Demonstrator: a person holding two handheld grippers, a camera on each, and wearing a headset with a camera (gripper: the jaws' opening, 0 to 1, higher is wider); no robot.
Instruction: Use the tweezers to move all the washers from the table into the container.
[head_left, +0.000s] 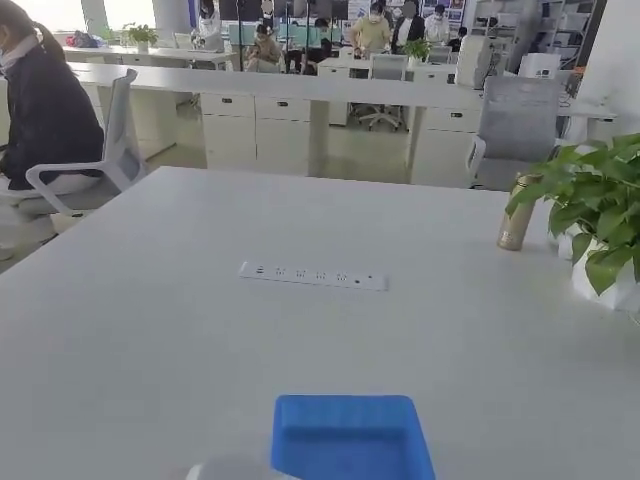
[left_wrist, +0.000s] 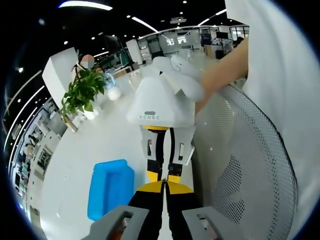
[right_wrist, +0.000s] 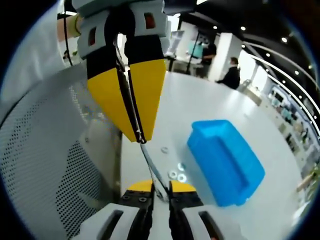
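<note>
in the right gripper view a mesh chair back (right_wrist: 45, 165) is seen at the left. the left gripper (right_wrist: 139, 136) is clenched on the tweezers (right_wrist: 150, 162), whose other end is pinched by the right gripper (right_wrist: 160, 194), also closed. a few washers (right_wrist: 177, 174) are scattered on the bench (head_left: 150, 330) just beside the blue container (right_wrist: 227, 160), which is set at the bench's near edge. a plant (head_left: 590, 200) is placed at the right edge.
</note>
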